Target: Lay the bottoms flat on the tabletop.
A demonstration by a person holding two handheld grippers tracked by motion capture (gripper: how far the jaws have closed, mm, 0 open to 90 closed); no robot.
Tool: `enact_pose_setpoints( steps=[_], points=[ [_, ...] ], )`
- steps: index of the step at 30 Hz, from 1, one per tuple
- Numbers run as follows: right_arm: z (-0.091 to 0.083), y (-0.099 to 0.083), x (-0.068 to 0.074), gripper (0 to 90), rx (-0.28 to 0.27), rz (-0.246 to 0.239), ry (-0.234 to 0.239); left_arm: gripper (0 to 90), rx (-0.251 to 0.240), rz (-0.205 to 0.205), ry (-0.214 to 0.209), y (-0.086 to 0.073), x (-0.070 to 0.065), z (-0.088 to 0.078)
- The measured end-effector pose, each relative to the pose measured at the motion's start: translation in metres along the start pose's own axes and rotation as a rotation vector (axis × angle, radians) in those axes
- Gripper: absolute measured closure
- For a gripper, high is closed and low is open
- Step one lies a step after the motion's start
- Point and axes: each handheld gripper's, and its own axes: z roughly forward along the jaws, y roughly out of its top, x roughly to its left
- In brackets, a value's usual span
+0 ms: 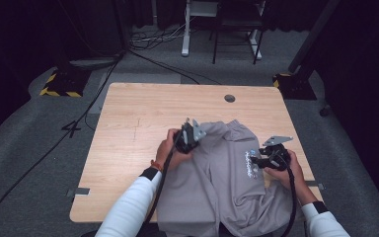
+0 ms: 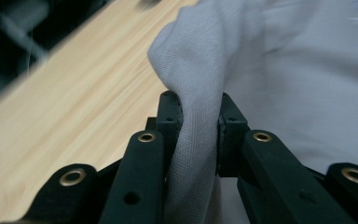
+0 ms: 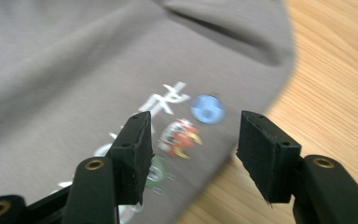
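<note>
A grey t-shirt (image 1: 222, 173) with a small colourful print (image 1: 251, 163) lies crumpled on the right half of the wooden table (image 1: 138, 128). My left gripper (image 1: 191, 134) sits at the shirt's upper left edge. In the left gripper view a bunched fold of the grey t-shirt (image 2: 198, 93) is pinched between the pads of the left gripper (image 2: 198, 122). My right gripper (image 1: 261, 160) hovers at the shirt's right side beside the print. In the right gripper view the right gripper (image 3: 193, 147) stands open over the print (image 3: 182, 130), with nothing between its pads.
The table's left half is bare wood, with a round cable hole (image 1: 229, 98) near the far edge. Beyond the table lie grey carpet, floor cables (image 1: 94, 94) and a white desk frame (image 1: 187, 29). The shirt's lower hem hangs over the near table edge.
</note>
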Motion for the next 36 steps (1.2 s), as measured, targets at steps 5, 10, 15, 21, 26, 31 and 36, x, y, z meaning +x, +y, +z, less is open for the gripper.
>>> enact_pose_setpoints(
  steps=[5, 10, 15, 21, 26, 31, 36],
  points=[
    [-0.009, -0.004, -0.013, 43.8, -0.009, 0.038, -0.010, 63.7, 0.014, 0.160, -0.172, -0.003, -0.068, -0.016],
    [-0.013, -0.005, -0.016, 42.4, -0.014, 0.044, 0.015, 43.7, 0.057, 0.174, -0.313, -0.014, -0.101, -0.029],
    [-0.015, -0.002, -0.012, 42.6, -0.028, 0.023, 0.012, 35.8, -0.030, 0.011, -0.271, -0.020, -0.071, -0.052],
    [-0.016, 0.011, -0.017, 44.2, -0.065, 0.021, -0.027, 33.6, 0.029, -0.197, -0.308, -0.035, -0.031, -0.042],
    [-0.006, 0.035, -0.033, 44.8, -0.094, 0.065, -0.048, 33.5, 0.114, -0.168, -0.307, -0.036, -0.046, -0.028],
    [0.015, 0.058, -0.043, 46.0, -0.084, 0.108, -0.078, 39.8, 0.101, -0.224, -0.331, -0.036, -0.042, -0.021],
    [0.022, 0.072, -0.040, 47.2, -0.085, 0.086, -0.096, 37.4, 0.044, -0.264, -0.306, -0.033, -0.018, -0.032]
  ],
)
